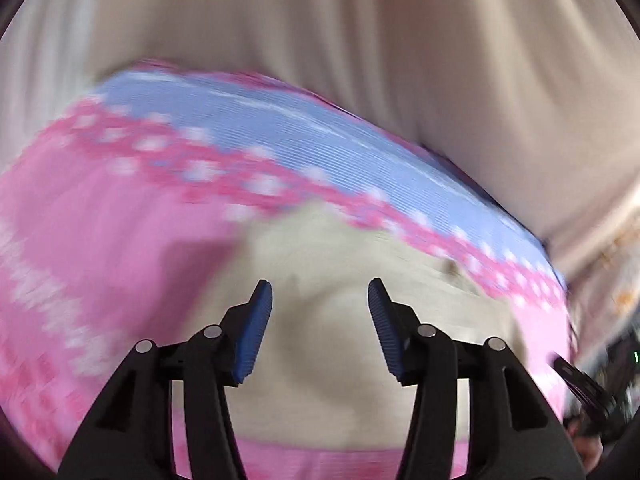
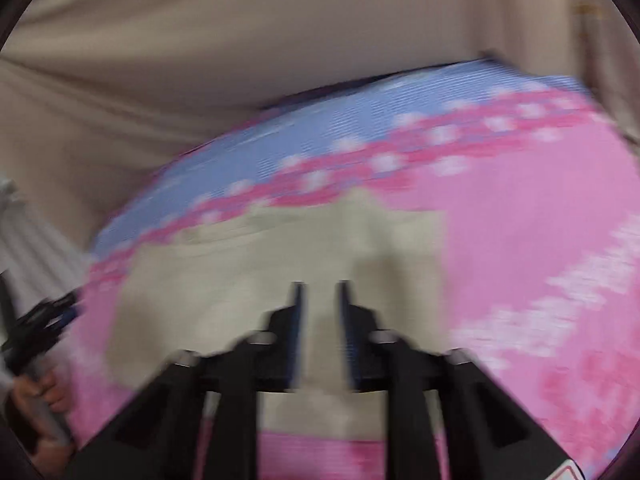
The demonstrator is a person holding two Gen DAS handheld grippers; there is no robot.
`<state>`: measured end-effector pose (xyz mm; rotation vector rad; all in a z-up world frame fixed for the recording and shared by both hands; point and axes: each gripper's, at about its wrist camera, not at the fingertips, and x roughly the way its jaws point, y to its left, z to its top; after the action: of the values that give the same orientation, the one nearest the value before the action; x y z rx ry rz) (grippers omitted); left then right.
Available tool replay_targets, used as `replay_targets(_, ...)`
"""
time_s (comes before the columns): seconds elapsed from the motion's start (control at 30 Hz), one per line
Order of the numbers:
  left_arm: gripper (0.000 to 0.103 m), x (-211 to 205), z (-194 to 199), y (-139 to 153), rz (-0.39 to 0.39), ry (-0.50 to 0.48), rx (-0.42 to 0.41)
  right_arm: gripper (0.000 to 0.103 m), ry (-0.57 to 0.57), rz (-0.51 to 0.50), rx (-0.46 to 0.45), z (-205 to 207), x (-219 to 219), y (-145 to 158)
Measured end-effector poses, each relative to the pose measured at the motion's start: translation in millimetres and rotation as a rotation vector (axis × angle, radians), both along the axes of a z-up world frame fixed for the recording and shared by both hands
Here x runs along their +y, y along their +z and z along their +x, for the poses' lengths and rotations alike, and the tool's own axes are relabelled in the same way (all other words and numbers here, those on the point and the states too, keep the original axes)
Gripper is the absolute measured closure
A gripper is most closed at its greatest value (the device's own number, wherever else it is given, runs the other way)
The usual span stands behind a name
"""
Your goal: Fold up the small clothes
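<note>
A small beige garment (image 1: 360,240) lies flat on a table cover patterned in pink, blue and white (image 1: 120,220). My left gripper (image 1: 320,292) hovers above the garment's near part, open, with nothing between its blue pads (image 1: 256,328). In the right wrist view the same beige garment (image 2: 240,272) lies under my right gripper (image 2: 320,292). Its jaws stand close together with a narrow gap, and I see no cloth pinched there. That view is blurred.
The patterned cover (image 2: 520,220) spreads well beyond the garment on all sides. Beige draped fabric (image 1: 360,32) hangs behind the table. The other gripper shows at the edge of each view: the right one (image 1: 584,392), and the left one with a hand (image 2: 40,328).
</note>
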<state>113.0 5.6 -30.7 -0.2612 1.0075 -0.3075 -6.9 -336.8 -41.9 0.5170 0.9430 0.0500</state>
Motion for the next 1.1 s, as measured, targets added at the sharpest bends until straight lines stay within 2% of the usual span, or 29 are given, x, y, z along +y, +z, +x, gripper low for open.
replay_targets(0.1, 0.056, -50.0, 15.6, -29.2, -0.049, -0.137, 0.117, 0.102, 0.190, 0.029, 0.043, 40.1, 64.7, -25.8)
replay_targets(0.17, 0.056, -74.0, 16.3, -60.3, -0.041, -0.168, 0.176, 0.102, 0.266, 0.038, 0.093, 55.9, 94.0, -50.9)
replay_targets(0.27, 0.062, -91.9, 21.6, -101.5, 0.060, -0.172, 0.220, 0.102, 0.289, -0.037, 0.153, 72.6, 109.7, -80.0)
replay_targets(0.3, 0.064, -89.4, 24.1, -108.3, 0.075, -0.163, 0.206, 0.102, 0.266, -0.068, 0.151, 75.5, 101.3, -83.6)
replay_targets(0.37, 0.064, -82.6, 25.0, -104.5, 0.046, -0.158, 0.187, 0.102, 0.159, -0.075, 0.141, 74.3, 63.3, -81.0)
replay_targets(0.47, 0.064, -63.4, 37.9, -102.9, 0.022, -0.130, 0.185, 0.102, -0.042, -0.077, 0.156, 56.7, -13.8, -83.4)
replay_targets(0.53, 0.064, -48.7, 46.3, -108.4, -0.044, -0.102, 0.213, 0.103, -0.172, -0.090, 0.185, 40.0, -61.6, -91.1)
replay_targets(0.57, 0.064, -44.6, 48.3, -110.6, -0.077, -0.090, 0.223, 0.103, -0.224, -0.080, 0.194, 29.1, -81.3, -96.0)
replay_targets(0.63, 0.065, -39.9, 50.8, -113.2, -0.099, -0.089, 0.225, 0.103, -0.272, 0.050, 0.170, 12.9, -111.5, -107.5)
replay_targets(0.67, 0.065, -42.5, 50.0, -113.5, -0.083, -0.100, 0.214, 0.103, -0.268, 0.076, 0.168, 11.4, -114.7, -108.4)
replay_targets(0.77, 0.064, -59.5, 43.0, -104.3, 0.017, -0.141, 0.177, 0.102, -0.225, -0.028, 0.186, 20.0, -99.3, -89.4)
replay_targets(0.8, 0.063, -63.7, 38.6, -94.9, 0.044, -0.154, 0.157, 0.096, -0.225, -0.082, 0.175, 22.9, -90.7, -78.9)
replay_targets(0.83, 0.061, -63.2, 35.2, -86.2, 0.048, -0.154, 0.129, 0.086, -0.227, -0.145, 0.152, 26.8, -82.3, -68.5)
replay_targets(0.9, 0.045, -58.8, 31.7, -66.2, 0.064, -0.130, 0.037, 0.077, -0.227, -0.198, 0.122, 33.3, -76.5, -59.8)
replay_targets(0.93, 0.044, -54.2, 36.5, -61.4, 0.082, -0.100, 0.014, 0.076, -0.220, -0.215, 0.130, 40.4, -77.4, -60.3)
replay_targets(1.0, 0.044, -46.7, 53.7, -67.9, 0.103, -0.071, 0.043, 0.075, -0.212, -0.235, 0.186, 54.2, -83.4, -76.1)
replay_targets(1.03, 0.044, -42.6, 65.3, -77.8, 0.132, -0.052, 0.069, 0.074, -0.205, -0.218, 0.245, 62.4, -84.6, -89.9)
replay_targets(1.07, 0.046, -38.5, 74.5, -88.3, 0.167, -0.041, 0.092, 0.074, -0.214, -0.185, 0.254, 66.1, -88.2, -98.9)
replay_targets(1.1, 0.051, -37.4, 82.0, -97.8, 0.198, -0.034, 0.112, 0.079, -0.226, -0.180, 0.226, 65.4, -90.1, -95.3)
